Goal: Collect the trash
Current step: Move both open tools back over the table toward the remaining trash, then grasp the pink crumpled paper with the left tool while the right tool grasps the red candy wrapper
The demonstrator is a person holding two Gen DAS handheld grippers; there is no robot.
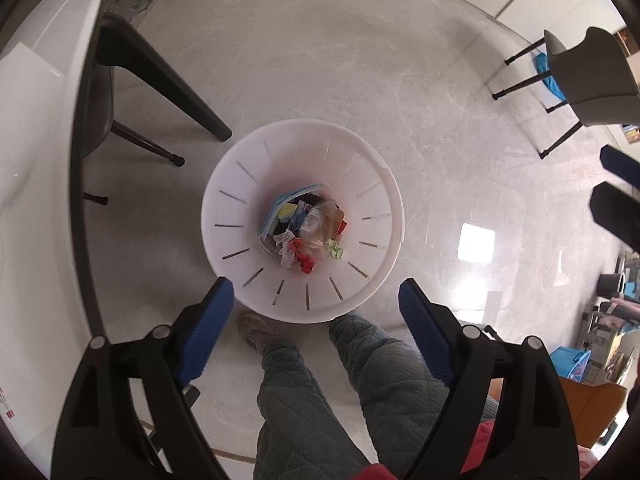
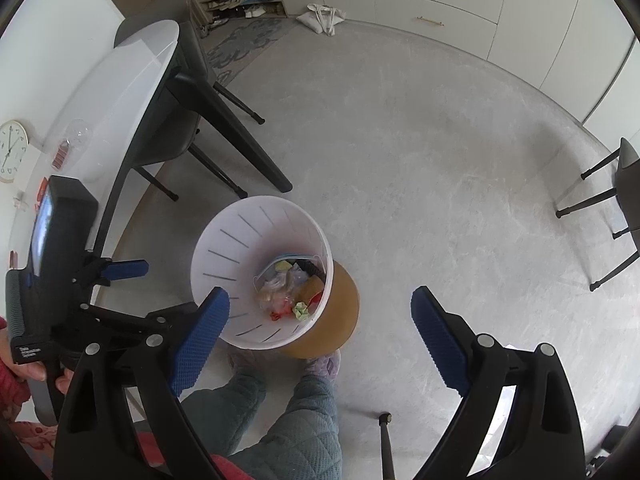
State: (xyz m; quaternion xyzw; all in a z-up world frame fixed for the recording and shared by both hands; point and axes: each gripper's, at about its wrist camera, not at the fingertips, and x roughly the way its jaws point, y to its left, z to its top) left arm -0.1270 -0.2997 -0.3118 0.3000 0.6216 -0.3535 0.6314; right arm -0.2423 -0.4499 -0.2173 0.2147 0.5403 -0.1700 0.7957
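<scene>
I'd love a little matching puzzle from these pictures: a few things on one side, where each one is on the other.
Things:
1. white slotted plastic bin
2. round white wall clock
3. crumpled green paper
4. white cloth bag

Places:
A. on the floor by the cupboards
B. inside the bin
C. flat on the white tabletop
D. on the floor at the person's feet

Pairs: 1-D, 2-C, 3-B, 4-A
</scene>
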